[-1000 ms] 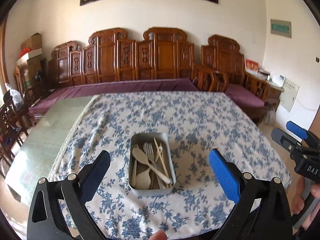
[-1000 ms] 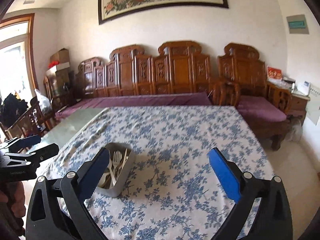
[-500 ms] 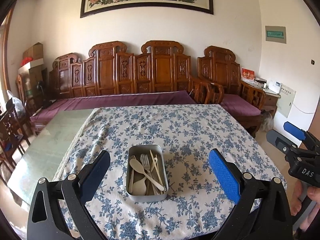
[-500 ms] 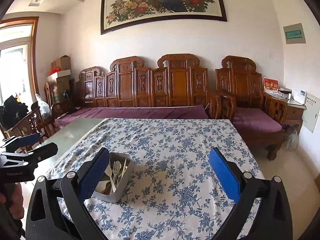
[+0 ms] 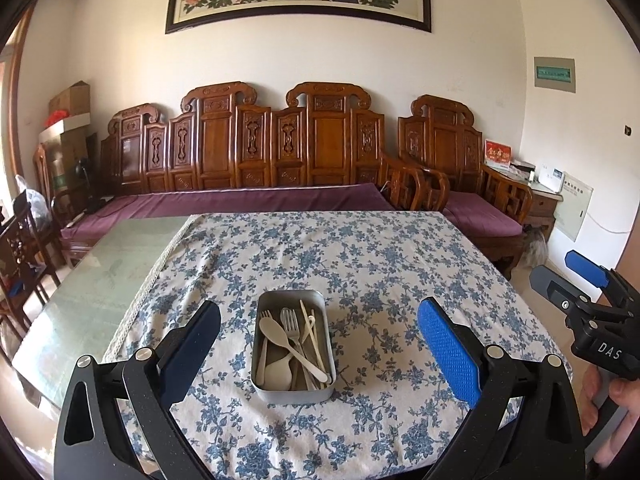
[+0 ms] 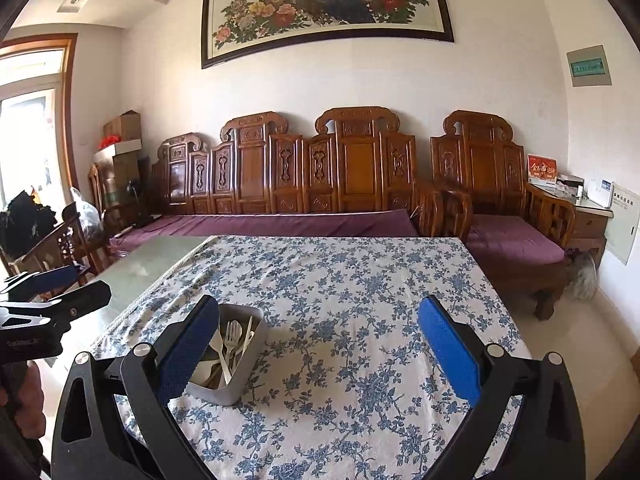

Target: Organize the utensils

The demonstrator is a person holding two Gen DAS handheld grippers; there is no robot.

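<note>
Judging by their pale, thin plastic look, the spoons, fork and chopsticks [image 5: 298, 340] piled in the grey rectangular metal tin [image 5: 293, 390] are light, stiff and slippery, so with both the left gripper [image 5: 318, 354] and right gripper [image 6: 318, 354] holding their jaws wide apart and empty, you should pinch a handle mid-length.

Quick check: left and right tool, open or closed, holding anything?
Left tool: open, holding nothing.
Right tool: open, holding nothing.

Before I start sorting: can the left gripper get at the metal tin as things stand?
Probably yes. The left gripper is open, the metal tin lies straight ahead between its fingers, and nothing stands between them.
</note>
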